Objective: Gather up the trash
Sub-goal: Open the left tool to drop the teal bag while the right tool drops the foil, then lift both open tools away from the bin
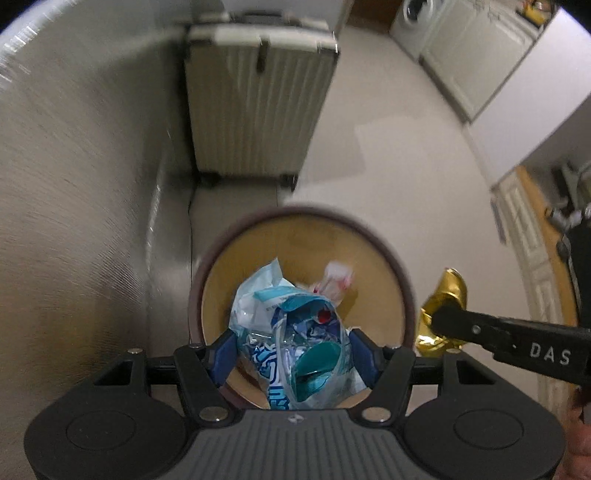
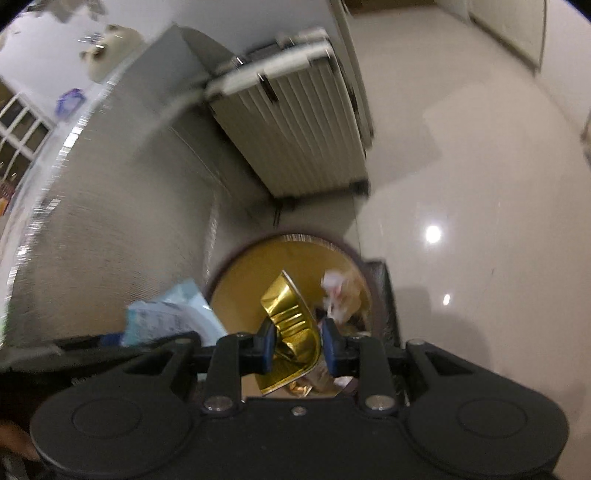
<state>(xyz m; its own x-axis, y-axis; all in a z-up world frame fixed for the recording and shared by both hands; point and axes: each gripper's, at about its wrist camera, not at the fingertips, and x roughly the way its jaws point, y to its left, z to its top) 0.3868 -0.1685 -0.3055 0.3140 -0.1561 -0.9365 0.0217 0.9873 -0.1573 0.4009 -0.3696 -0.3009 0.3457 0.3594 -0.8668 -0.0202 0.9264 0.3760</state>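
Right under our left gripper (image 1: pixel 291 354) we see a crumpled bundle of plastic wrappers (image 1: pixel 291 332), pale blue and white with a teal piece and a red dot among the folds. Its jaws stand fairly wide and are clamped on that bundle, one blue pad (image 1: pixel 223 356) pressing each side. The bundle hangs over the mouth of a round trash bin (image 1: pixel 369 232) with a dark rim and a yellow-brown inside.

Our right gripper (image 2: pixel 298 349) has its jaws much closer together, clamped on a creased gold foil wrapper (image 2: pixel 291 321) that sticks up between the blue pads (image 2: pixel 269 347) and also hangs above the bin (image 2: pixel 236 288). In the left wrist view the same gold wrapper (image 1: pixel 445 299) shows just beside the bin's right rim, held at the tip of the right gripper's black finger (image 1: pixel 480 328), which comes in from the right edge.

Down inside the bin lies a white scrap with red marks (image 1: pixel 336 275), which shows in the right wrist view too (image 2: pixel 334 291), beside some crumpled tan paper (image 2: pixel 352 295).

Just left of the bin rises a grey textured wall panel (image 1: pixel 74 221). Beyond the bin, a ribbed cream suitcase (image 1: pixel 255 110) stands on dark wheels on the pale glossy floor (image 1: pixel 388 166). Farther off, at the top right of the left wrist view, we make out a washing machine (image 1: pixel 417 14) and white cabinets (image 1: pixel 472 55), blurred.
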